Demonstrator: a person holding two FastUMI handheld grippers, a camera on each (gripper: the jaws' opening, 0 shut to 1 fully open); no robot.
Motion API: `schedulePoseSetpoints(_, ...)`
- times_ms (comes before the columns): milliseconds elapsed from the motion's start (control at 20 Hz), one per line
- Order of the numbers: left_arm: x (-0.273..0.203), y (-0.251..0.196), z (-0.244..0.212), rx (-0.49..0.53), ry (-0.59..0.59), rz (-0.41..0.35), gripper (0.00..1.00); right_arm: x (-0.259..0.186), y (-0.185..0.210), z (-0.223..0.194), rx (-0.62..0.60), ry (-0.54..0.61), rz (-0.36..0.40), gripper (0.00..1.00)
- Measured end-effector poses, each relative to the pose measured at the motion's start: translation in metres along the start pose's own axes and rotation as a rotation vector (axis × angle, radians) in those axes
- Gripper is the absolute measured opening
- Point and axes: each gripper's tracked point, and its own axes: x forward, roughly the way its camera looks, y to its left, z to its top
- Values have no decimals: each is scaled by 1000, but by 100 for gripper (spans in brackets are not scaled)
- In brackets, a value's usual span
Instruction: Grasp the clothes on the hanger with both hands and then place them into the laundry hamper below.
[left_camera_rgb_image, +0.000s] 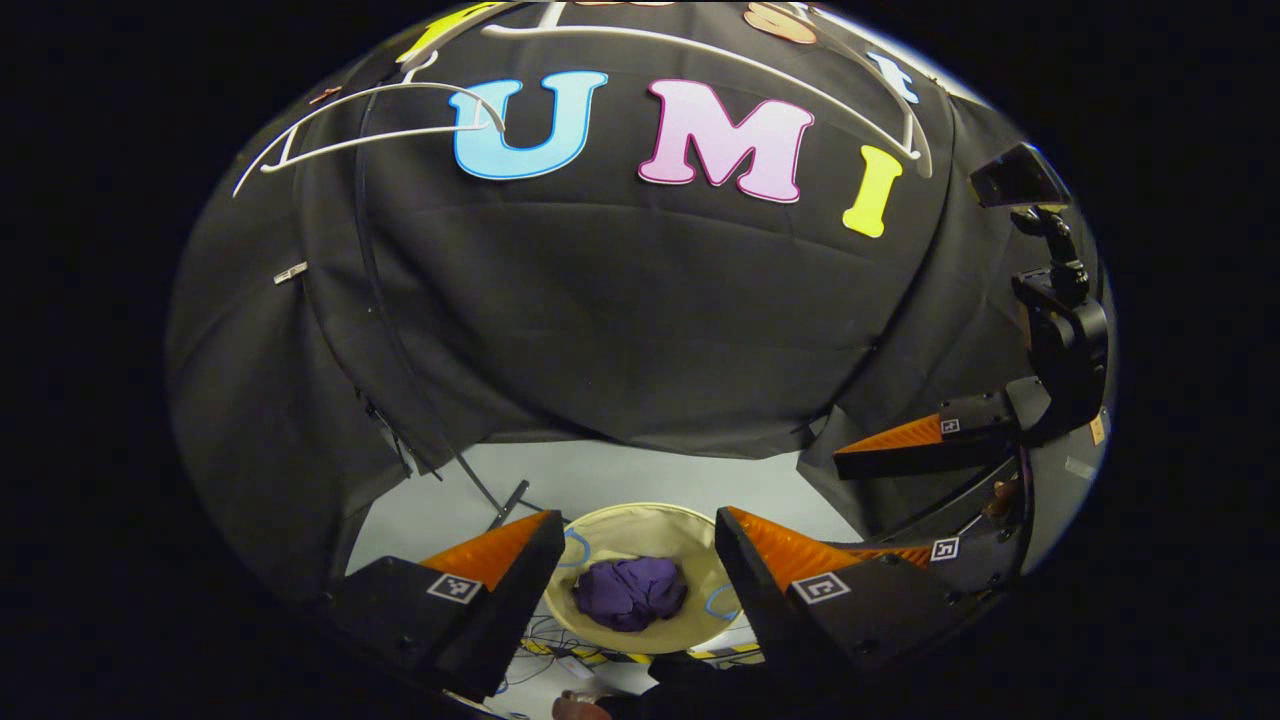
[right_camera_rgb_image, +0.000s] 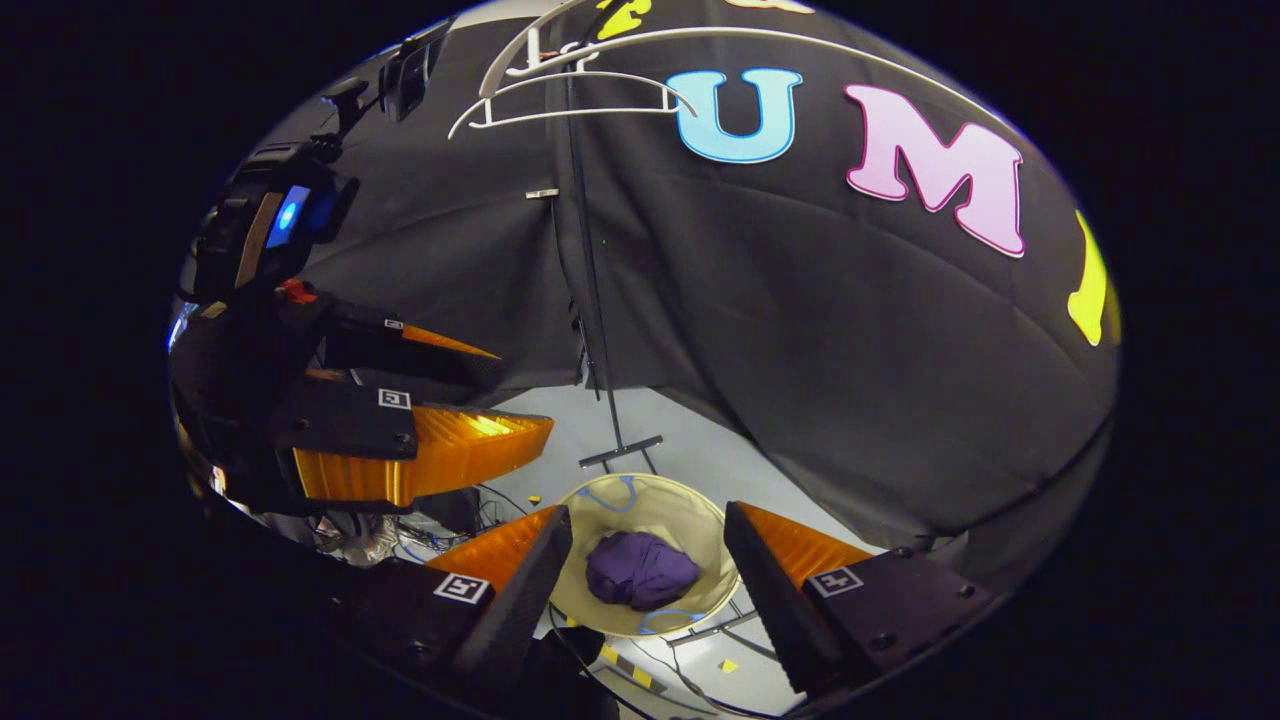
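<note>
Black cloth wall behind, purple clothes (left_camera_rgb_image: 630, 592) crumpled shapeless in round hamper (left_camera_rgb_image: 640, 520) below, both tools (left_camera_rgb_image: 640, 560) (right_camera_rgb_image: 648, 555) spread wide, empty

No readable text, only square coded markers on the gripper (left_camera_rgb_image: 640, 545) bodies.

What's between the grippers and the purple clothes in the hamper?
Nothing visible. The purple clothes lie in the open-topped hamper, seen between the open jaws of the left gripper and the right gripper, both above it.
</note>
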Motion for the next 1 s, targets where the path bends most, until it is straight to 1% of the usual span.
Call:
schedulePoseSetpoints(150,-16,2,0,8,-29,-17,96,-8,15,7,-7,-28,-10,99)
schedulePoseSetpoints(200,-20,3,0,11,-39,-22,94,-11,22,7,-10,-31,-17,99)
schedulePoseSetpoints(250,-25,4,-1,13,-48,-28,96,-13,28,8,-11,-37,-26,99)
schedulePoseSetpoints(300,-32,5,-1,15,-62,-38,94,-18,34,8,-9,-42,-37,99)
schedulePoseSetpoints(350,-41,7,-3,20,-78,-53,96,-21,40,10,-8,-51,-53,99)
schedulePoseSetpoints(450,-60,10,-3,45,-118,-87,96,-32,51,14,2,-74,-96,99)
schedulePoseSetpoints(650,-116,18,13,120,-243,-163,96,-63,76,33,41,-164,-225,99)
schedulePoseSetpoints(800,-170,39,29,161,-369,-191,96,-101,101,61,39,-288,-361,99)
schedulePoseSetpoints(900,-207,50,30,167,-448,-222,96,-127,129,80,33,-381,-440,99)
schedulePoseSetpoints(1000,-248,61,25,173,-514,-254,96,-155,160,89,50,-468,-501,99)
